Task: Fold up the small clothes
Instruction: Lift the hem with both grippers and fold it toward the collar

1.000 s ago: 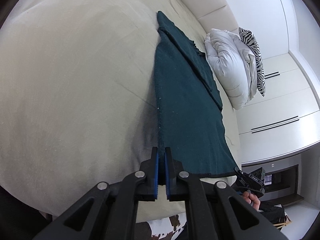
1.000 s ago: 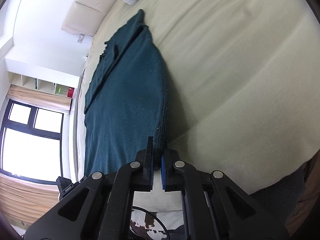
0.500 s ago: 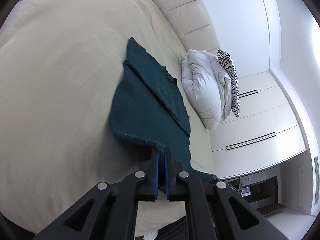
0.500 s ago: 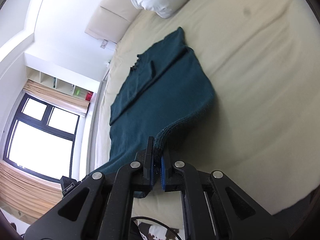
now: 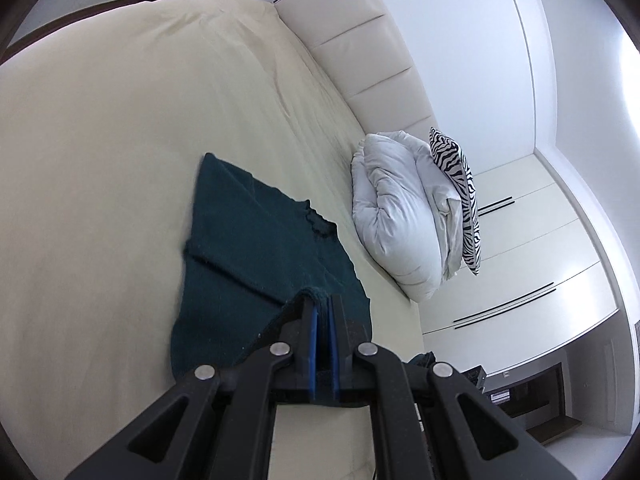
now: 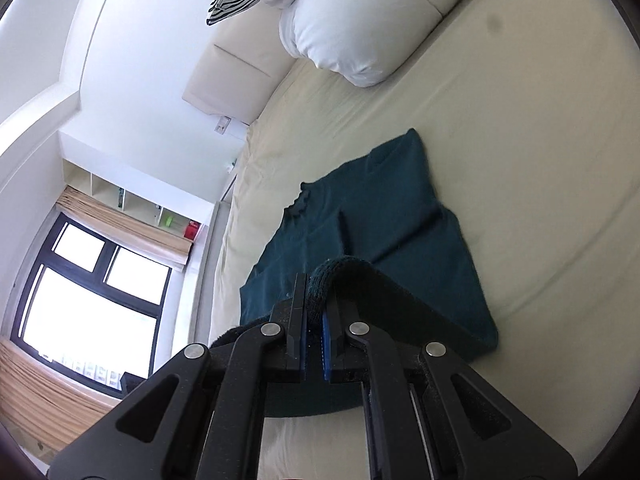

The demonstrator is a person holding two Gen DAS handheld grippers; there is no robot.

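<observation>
Dark teal sweater (image 5: 256,248) spread on a cream bed (image 5: 120,140), collar end toward the headboard (image 5: 360,48), sleeves folded across the body. Near hem lifted off the mattress and curled back over the flat part — pinched at two corners. Left gripper (image 5: 322,308) clamped tight, blue pads pressed together on a thick bunch of teal knit at one hem corner. Right gripper (image 6: 314,284) likewise closed, a rolled lip of the same hem squeezed between its pads, fabric arching up and over to the right before dropping to the bed. In the right wrist view, sweater (image 6: 380,216) lying flat beyond the raised fold, one sleeve crease running diagonally across the chest. White duvet (image 5: 400,216) bundled against the headboard, just beyond the collar but not touching it; zebra-striped pillow (image 5: 460,192) leaning behind the duvet. White wardrobe doors (image 5: 532,272) past the bed's side. Window (image 6: 92,288) with a tan curtain (image 6: 120,220) on the opposite wall — open shelving (image 6: 132,200) above it.
</observation>
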